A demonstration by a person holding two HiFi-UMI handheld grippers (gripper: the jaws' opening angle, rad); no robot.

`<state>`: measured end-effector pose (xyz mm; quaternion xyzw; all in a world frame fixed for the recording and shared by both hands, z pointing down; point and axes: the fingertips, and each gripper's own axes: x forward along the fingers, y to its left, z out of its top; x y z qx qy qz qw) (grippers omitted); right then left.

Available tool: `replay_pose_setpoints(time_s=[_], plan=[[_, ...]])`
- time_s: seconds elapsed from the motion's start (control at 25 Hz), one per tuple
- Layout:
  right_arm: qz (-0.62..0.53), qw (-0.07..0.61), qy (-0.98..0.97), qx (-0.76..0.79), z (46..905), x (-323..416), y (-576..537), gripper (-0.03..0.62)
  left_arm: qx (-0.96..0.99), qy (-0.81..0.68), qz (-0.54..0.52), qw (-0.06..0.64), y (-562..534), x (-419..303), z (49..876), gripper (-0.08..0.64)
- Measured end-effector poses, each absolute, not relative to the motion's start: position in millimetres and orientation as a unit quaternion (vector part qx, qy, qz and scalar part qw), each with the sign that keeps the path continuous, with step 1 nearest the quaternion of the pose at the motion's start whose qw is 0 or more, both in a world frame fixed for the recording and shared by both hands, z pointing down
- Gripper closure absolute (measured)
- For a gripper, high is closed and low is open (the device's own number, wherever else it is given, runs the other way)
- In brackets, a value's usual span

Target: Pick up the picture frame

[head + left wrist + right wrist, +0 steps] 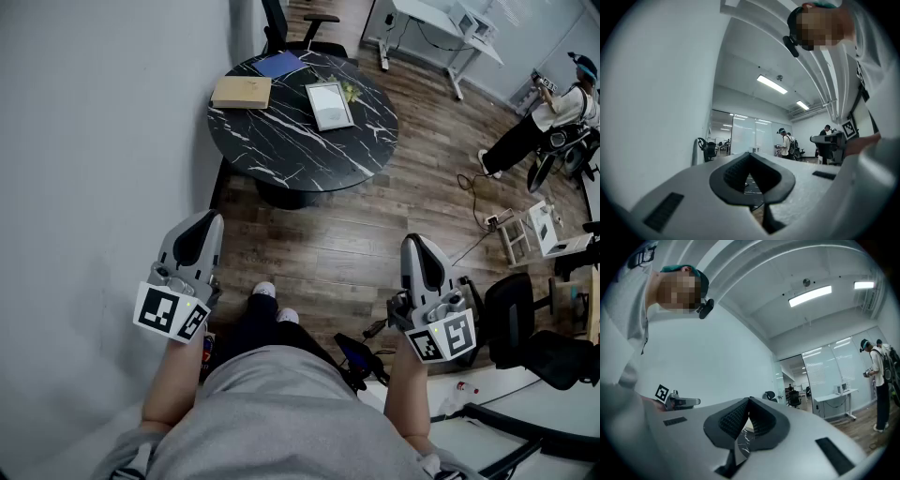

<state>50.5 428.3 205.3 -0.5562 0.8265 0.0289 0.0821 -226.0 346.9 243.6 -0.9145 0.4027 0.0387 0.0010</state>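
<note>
the grey wall (94,141) runs down my whole left side, close to my left gripper (208,217). wood plank floor (375,234) fills the rest, and only bare boards lie between me and the round black marble table (281,150) ahead, which stands against the wall. beyond it is a black office chair (281,28), tucked close to the far rim. a white desk (441,19) stands well off at the upper right, and a person (553,112) is crouched or seated near the right edge. another black chair (525,328) sits just right of my right gripper (415,240).

on the table, a flat brown box (242,92) lies near the left rear. the picture frame (329,104) lies flat to the right of it, apart from it, pale-edged with a light middle, well ahead of both grippers. a blue folder (279,64) lies at the far rim behind the box. a small yellow-green thing (350,91) sits just beside the frame's right edge; i cannot tell what it is.

off to the right of my path, a cable runs over the floor to a power strip (492,222).

i hold both grippers low in front of me, pointing toward the table. the left gripper's (750,153) tips meet with nothing between them. the right gripper (749,399) is likewise closed tip to tip and empty, a bit of marble tabletop showing through the gap below its pads.
</note>
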Motion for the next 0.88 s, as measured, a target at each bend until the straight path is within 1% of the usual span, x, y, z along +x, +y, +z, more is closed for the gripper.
replay_pose_setpoints(time_s=[0.6, 0.88], plan=[[0.036, 0.080, 0.827, -0.556, 202.2, 45.9, 424.7, 0.568, -0.915, 0.402, 0.038, -0.002, 345.8, -223.4, 247.3, 0.554], [0.026, 0.106, 0.829, -0.548, 200.4, 46.8, 422.5, 0.566, -0.916, 0.400, 0.037, -0.003, 338.8, -219.3, 250.7, 0.554]])
